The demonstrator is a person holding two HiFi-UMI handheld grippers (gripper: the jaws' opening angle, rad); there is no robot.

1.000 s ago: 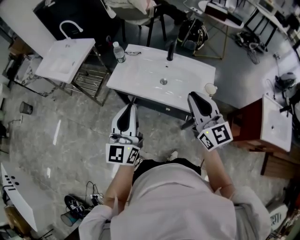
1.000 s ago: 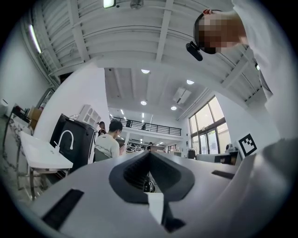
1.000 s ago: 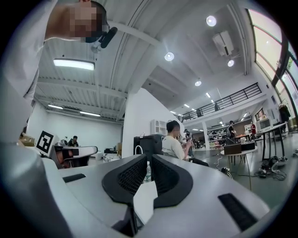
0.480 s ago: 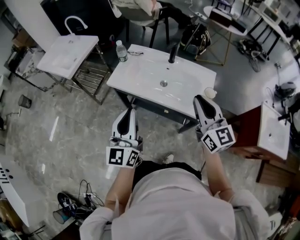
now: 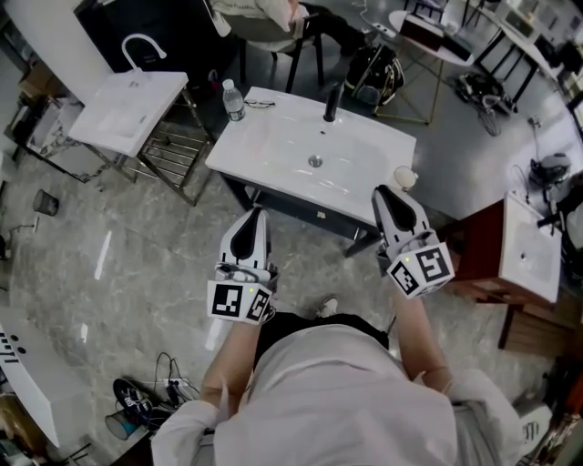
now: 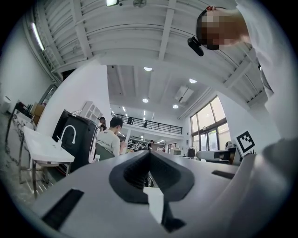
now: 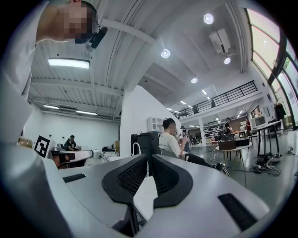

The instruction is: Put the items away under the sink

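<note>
Head view: left gripper [image 5: 250, 215] and right gripper [image 5: 388, 193] both sit at the near edge of the sink [image 5: 273, 136]. Bottle [image 5: 233, 100] well ahead-left of left gripper; small round item [image 5: 404, 177] just past right gripper's tips.
Left gripper view: jaws together, nothing between.
Right gripper view: jaws at a thin slit, empty.

Underside of the sink [image 5: 264, 146] out of sight; seated person [image 5: 260, 14] cropped at top

white rectangular sink [image 5: 273, 150] on dark cabinet [image 5: 301, 211], black faucet [image 5: 332, 102] at far edge, clear water bottle [image 5: 233, 100] upright at far-left corner, small round cream item [image 5: 404, 177] at right end
</note>
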